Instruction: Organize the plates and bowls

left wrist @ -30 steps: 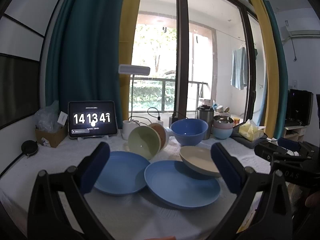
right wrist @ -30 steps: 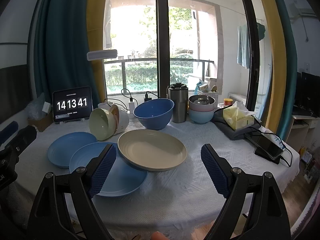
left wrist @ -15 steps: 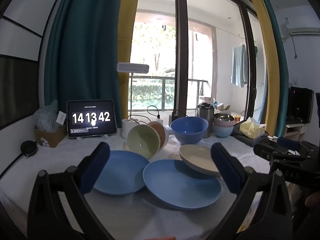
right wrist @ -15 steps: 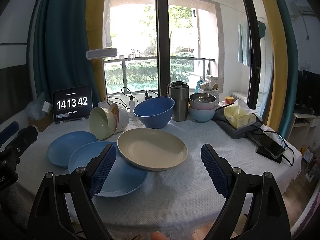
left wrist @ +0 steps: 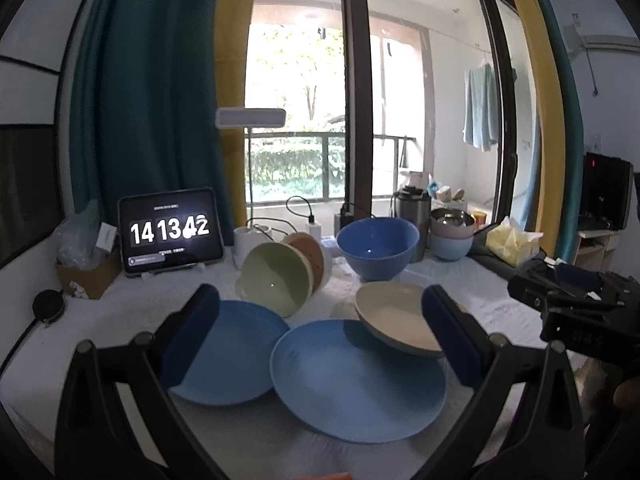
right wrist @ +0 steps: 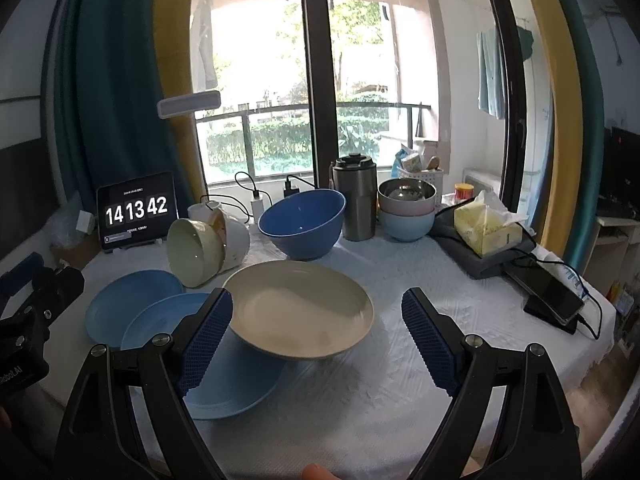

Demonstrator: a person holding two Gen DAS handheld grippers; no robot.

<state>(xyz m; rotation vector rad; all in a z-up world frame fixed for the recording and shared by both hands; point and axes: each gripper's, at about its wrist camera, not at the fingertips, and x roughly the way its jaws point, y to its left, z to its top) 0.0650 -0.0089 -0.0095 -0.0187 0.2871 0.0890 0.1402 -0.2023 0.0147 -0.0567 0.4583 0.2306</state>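
Two blue plates lie on the white tablecloth: a smaller one point(left wrist: 230, 352) at left and a larger one point(left wrist: 358, 376) partly over its right edge. A beige plate point(right wrist: 300, 314) rests tilted on the larger blue plate point(right wrist: 224, 384). Behind them a green bowl point(left wrist: 276, 276) lies on its side, nested with an orange bowl point(left wrist: 310, 254) and a white one. A big blue bowl point(left wrist: 378, 246) stands upright further back. My left gripper point(left wrist: 320, 336) is open above the plates. My right gripper point(right wrist: 316, 336) is open, straddling the beige plate's near edge without touching it.
A tablet clock point(left wrist: 170, 234) stands at the back left beside a cardboard box point(left wrist: 86, 272). A steel flask point(right wrist: 354, 198), stacked small bowls point(right wrist: 406, 210), a tissue pack point(right wrist: 488, 228) and a phone point(right wrist: 554, 300) with cables occupy the back right. The table's edge runs near at right.
Both grippers have moved slightly forward and down toward the plates; the beige plate now sits closer between the right fingers. No dish has moved.
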